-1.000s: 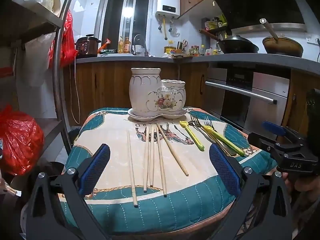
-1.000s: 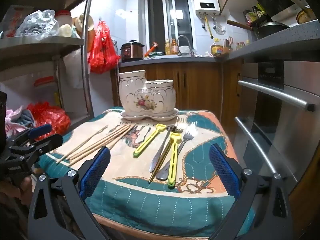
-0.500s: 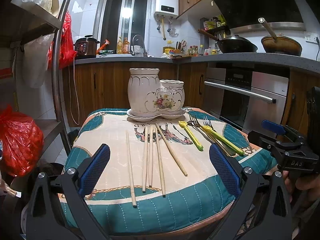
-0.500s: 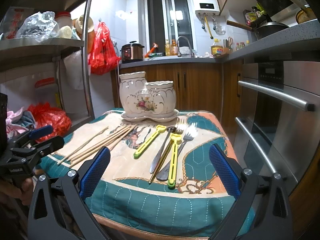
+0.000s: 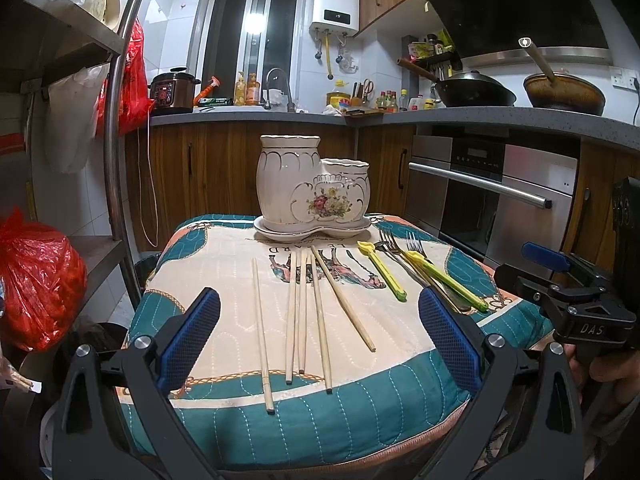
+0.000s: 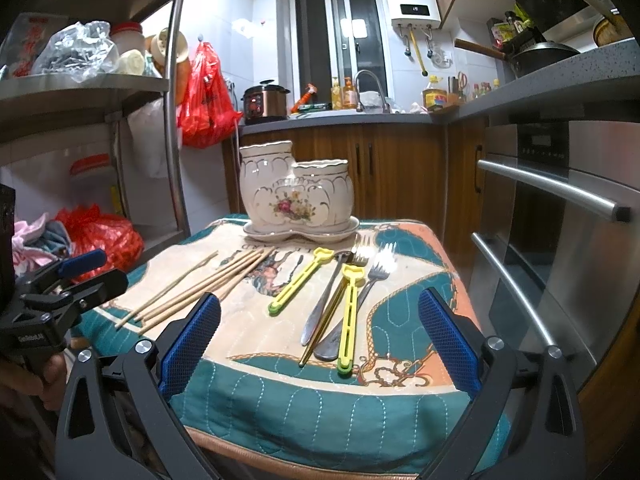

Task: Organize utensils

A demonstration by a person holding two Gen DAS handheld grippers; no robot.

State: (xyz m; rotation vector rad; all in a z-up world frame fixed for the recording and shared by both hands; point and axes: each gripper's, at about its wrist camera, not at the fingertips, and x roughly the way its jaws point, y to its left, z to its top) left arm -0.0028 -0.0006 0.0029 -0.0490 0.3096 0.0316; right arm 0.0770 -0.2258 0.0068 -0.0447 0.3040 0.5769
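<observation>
So nothing is sorted yet: you are at the approach, both tools held back at the near edge of the cushion (image 5: pixel 224 248). Your left gripper (image 5: pixel 319 322) is spread wide and empty, and so is the right gripper (image 6: pixel 319 322). The chopsticks (image 5: pixel 308 312) lie on the left half, five pale sticks pointing roughly from near to far, one of them angled. The forks (image 6: pixel 374 268) and two yellow clips (image 6: pixel 348 316) lie on the right, crossed over a spoon (its bowl nearest you). The holder (image 5: pixel 312 192), a white floral two-cup piece on its own saucer, stands upright at the far side, empty as far as I can see. Your next move is probably a low pinch on one stick, lifted clear of its neighbours.
</observation>
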